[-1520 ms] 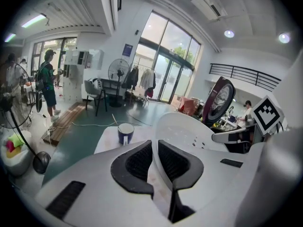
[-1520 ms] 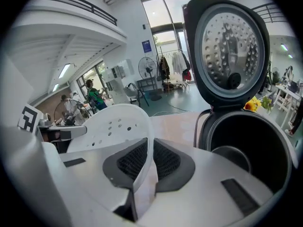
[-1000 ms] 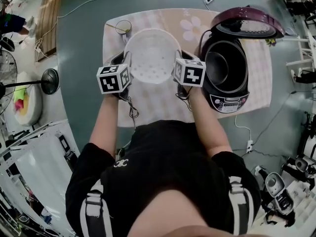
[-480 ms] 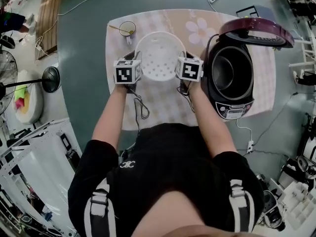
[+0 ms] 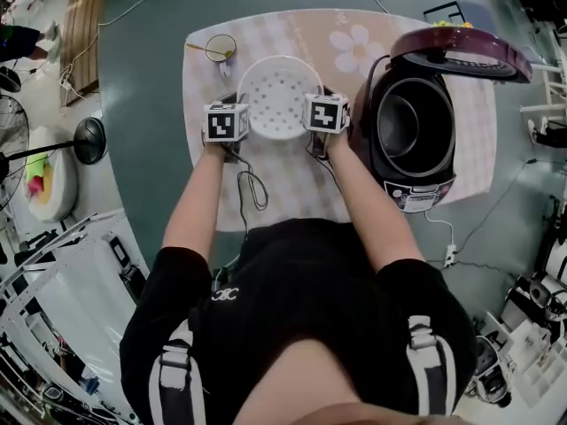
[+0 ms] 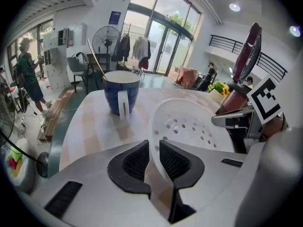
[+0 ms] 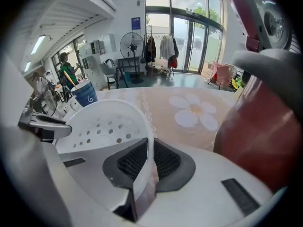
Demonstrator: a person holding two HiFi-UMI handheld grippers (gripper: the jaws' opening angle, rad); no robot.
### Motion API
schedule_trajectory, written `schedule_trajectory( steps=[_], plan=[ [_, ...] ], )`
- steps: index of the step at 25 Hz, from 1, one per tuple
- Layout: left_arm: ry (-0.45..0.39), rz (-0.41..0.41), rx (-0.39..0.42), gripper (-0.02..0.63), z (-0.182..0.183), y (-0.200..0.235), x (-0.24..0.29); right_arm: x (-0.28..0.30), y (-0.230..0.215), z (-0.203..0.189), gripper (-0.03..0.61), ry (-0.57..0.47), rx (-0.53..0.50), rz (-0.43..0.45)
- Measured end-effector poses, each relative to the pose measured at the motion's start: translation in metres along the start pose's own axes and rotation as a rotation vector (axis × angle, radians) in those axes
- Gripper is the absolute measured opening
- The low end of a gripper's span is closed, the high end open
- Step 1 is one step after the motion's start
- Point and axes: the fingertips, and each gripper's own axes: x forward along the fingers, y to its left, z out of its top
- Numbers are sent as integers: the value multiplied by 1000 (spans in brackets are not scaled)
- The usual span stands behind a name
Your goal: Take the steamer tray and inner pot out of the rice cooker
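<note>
Holding the white steamer tray [image 5: 277, 96] by both sides, low over the table [image 5: 292, 184], just left of the rice cooker [image 5: 423, 162]; cannot tell whether its bottom touches the cloth. Pinching its left rim with the left gripper [image 6: 155, 161], jaws nearly together, ribbed black pads pressed on either face of the thin wall. Pinching its right rim with the right gripper [image 7: 150, 162] in the same way, the narrow gap filled by the rim. Showing a perforated floor inside the tray.

Sitting in the dark red cooker at the table's right: the inner pot [image 5: 406, 124], under a lid [image 5: 461, 47] swung up and open at the far side. Printed on the near control panel [image 5: 420, 195]: small pale lettering, too small to read.

Standing at the far left of the checked cloth, well apart from the tray: a blue cup [image 6: 121, 90] with a stick in it, and a white swirl mark on its side in the right gripper view. Printed on the cloth's far side, between tray and lid: a pale flower [image 5: 352, 41]. Carried on each gripper's cube [image 5: 225, 122]: black-and-white square markers, no letters. On the black shirt [image 5: 292, 282]: a small white logo, not legible.
</note>
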Motion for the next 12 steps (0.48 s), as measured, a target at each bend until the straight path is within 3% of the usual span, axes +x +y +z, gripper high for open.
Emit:
schedule_trajectory(
  steps=[5, 12],
  plan=[
    [-7, -14, -18, 67, -1, -3, 0, 2, -2, -3, 39, -27, 5, 6],
    [-147, 6, -30, 95, 25, -4, -36, -33, 9, 29, 63, -202, -23, 55]
  ],
)
